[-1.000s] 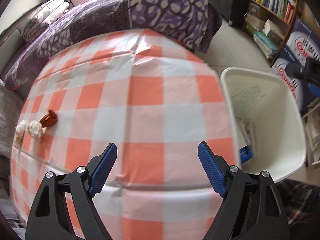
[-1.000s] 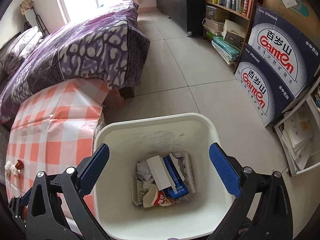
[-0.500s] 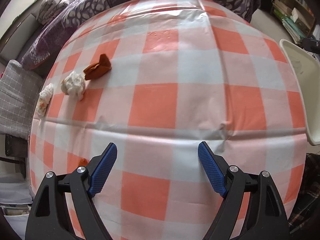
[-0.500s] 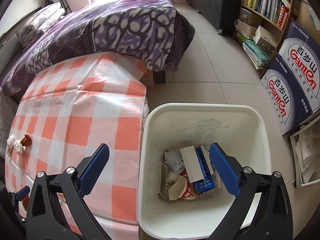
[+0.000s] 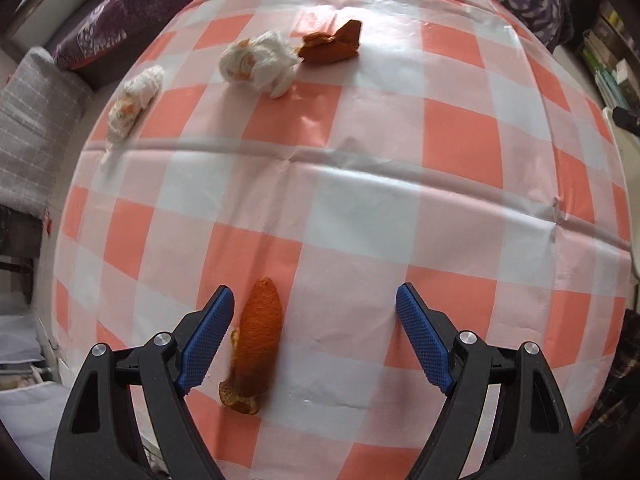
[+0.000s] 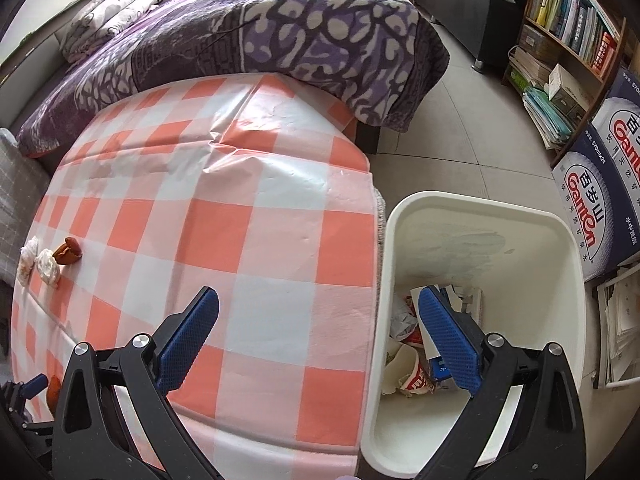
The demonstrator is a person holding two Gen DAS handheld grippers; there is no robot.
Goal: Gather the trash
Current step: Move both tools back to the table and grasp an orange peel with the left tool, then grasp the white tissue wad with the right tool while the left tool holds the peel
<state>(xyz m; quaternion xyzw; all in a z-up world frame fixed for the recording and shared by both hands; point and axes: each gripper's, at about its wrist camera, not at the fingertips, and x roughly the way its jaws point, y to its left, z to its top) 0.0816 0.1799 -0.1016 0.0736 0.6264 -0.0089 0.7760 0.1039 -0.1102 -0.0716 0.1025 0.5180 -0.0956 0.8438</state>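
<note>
My left gripper is open over the orange-checked tablecloth. An orange peel lies just inside its left finger. Farther off lie a second brown-orange peel, a crumpled white tissue and another tissue near the left edge. My right gripper is open and empty, straddling the table edge and the white trash bin, which holds paper and cartons. The far peel and tissues show at the left of the right wrist view.
A bed with a purple patterned blanket stands behind the table. A bookshelf and blue-and-white cartons stand at the right beyond the bin. A grey cushion lies left of the table.
My left gripper has swung left and down across the table, bringing the near orange peel between its fingers. My right gripper has shifted left from over the bin toward the table edge.
</note>
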